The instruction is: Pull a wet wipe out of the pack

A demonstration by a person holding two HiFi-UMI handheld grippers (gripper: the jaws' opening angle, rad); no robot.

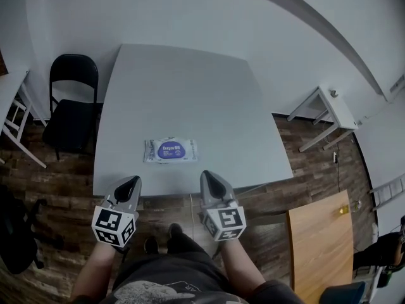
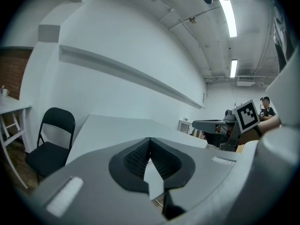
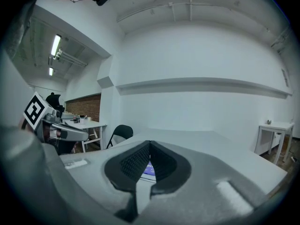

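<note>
Nearest the person, short of the wet wipe pack (image 1: 170, 150), the left gripper (image 1: 128, 185) and the right gripper (image 1: 213, 181) hang side by side just off the near edge of the table (image 1: 190, 87). One sits to each side of the pack, and both are aimed toward it. Each has its jaws pressed together with nothing between them. That fits an approach: neither touches the pack, and I judge the pull has not begun. The pack lies flat and label up, close to that near edge, so either gripper has only a short reach to it. Farther off, beyond the pack and to its left, a black chair (image 1: 73, 100) stands beside the table.

Only the head view shows the whole pack and the gap between it and the grippers. The right gripper view gives just a purple sliver behind its closed tips, probably the pack's label, though too little shows to be sure. The left gripper view misses the pack but catches the right gripper alongside.
</note>
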